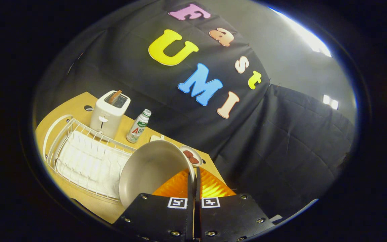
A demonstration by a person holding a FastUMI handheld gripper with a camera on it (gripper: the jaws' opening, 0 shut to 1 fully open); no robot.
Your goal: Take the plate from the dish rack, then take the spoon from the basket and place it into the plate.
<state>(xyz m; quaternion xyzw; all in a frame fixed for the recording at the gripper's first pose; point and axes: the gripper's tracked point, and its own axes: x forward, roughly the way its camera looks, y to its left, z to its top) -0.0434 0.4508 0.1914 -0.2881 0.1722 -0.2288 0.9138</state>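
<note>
A white plate [149,168] hangs tilted in the air, its rim pinched between the two fingers of my gripper [193,178], which is shut on it. The plate's hollow side faces the white wire dish rack [79,154], which lies on the wooden table [89,201] just left of the plate. The rack holds a white ribbed mat and nothing else that I can see. An orange ribbed surface [210,186] shows just past the fingers; I cannot tell whether it is the basket. No spoon can be made out.
A white toaster [109,114] with a slice in its slot stands behind the rack. A small bottle [138,126] stands beside it. A small dish with dark red pieces [191,156] sits just beyond the plate's rim. The black cloth wall closes the back.
</note>
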